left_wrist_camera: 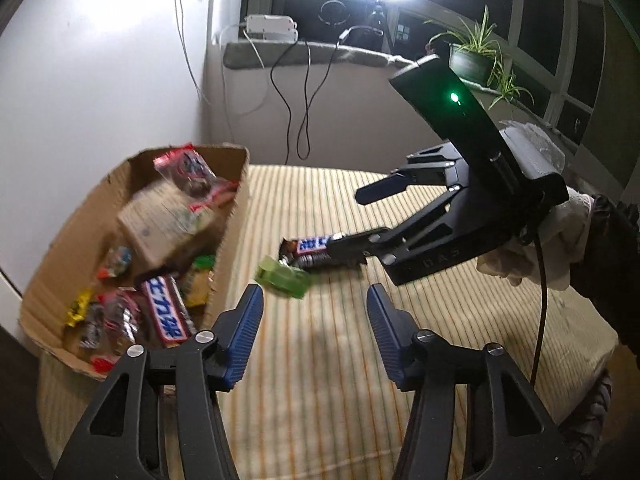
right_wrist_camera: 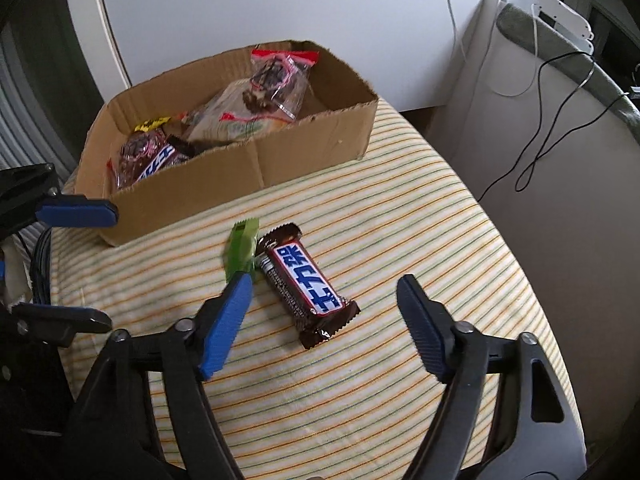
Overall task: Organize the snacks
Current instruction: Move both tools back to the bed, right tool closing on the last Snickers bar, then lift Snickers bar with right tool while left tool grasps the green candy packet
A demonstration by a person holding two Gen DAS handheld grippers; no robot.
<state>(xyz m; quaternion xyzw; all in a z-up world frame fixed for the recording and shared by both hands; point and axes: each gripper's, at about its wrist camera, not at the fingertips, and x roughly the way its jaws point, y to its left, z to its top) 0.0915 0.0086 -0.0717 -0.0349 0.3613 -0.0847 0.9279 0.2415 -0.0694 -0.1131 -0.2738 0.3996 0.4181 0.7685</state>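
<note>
Both tongs stand apart and hold nothing: the left gripper (left_wrist_camera: 315, 312) at lower centre, the right gripper (right_wrist_camera: 324, 312) straddling a brown chocolate bar with a blue-and-white label in Chinese characters (right_wrist_camera: 306, 282) — too stylised to read surely — at mid frame on the striped yellow cloth (right_wrist_camera: 420, 220). Touching it lies a small green wrapper (right_wrist_camera: 240, 250). Upper left sits the open cardboard box (right_wrist_camera: 280, 160) holding more snacks — another like bar (left_wrist_camera: 166, 312) among them.

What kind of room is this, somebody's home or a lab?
Most likely a room in a home, lit by a bright lamp. A striped cloth covers the surface where a cardboard box of snacks sits, and a potted plant stands on the windowsill with loose cables hanging from it.
</note>
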